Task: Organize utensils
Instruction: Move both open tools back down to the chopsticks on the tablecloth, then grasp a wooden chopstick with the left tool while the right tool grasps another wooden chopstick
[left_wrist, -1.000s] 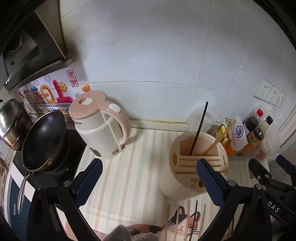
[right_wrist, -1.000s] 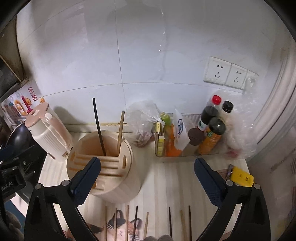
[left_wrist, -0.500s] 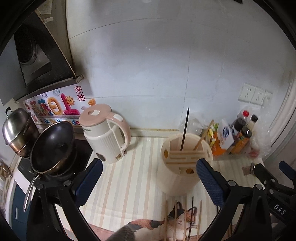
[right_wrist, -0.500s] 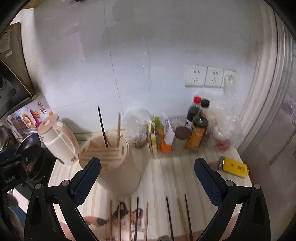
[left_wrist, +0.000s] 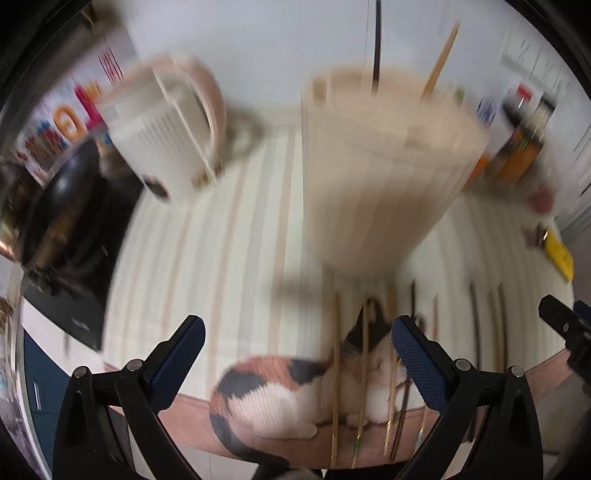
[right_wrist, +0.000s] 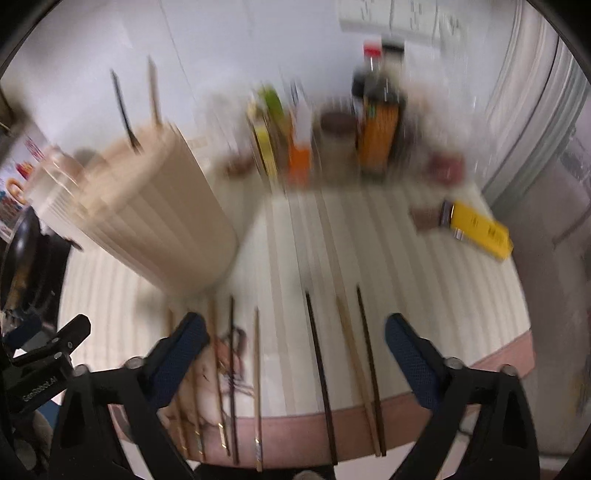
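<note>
Several chopsticks (right_wrist: 319, 373) lie side by side on the striped mat (right_wrist: 406, 280) near its front edge, some over a printed cat (left_wrist: 280, 391). A beige round utensil holder (left_wrist: 380, 173) stands behind them with a black and a wooden chopstick upright in it. My left gripper (left_wrist: 295, 347) hangs open above the cat print, with chopsticks (left_wrist: 335, 373) below its gap. My right gripper (right_wrist: 293, 338) is low over the chopsticks, its jaws closing but still wide apart, nothing pressed between them. Both views are blurred by motion.
A pink and white kettle (left_wrist: 166, 129) and a black pan (left_wrist: 62, 206) on a cooktop stand to the left. Sauce bottles (right_wrist: 376, 122) line the wall behind. A yellow box (right_wrist: 480, 229) lies at the right. The mat's pink border (right_wrist: 443, 406) marks the front edge.
Both grippers dropped toward the mat and tilted down, so the chopsticks and holder now look much closer. The right gripper's fingers stand a little nearer each other.
</note>
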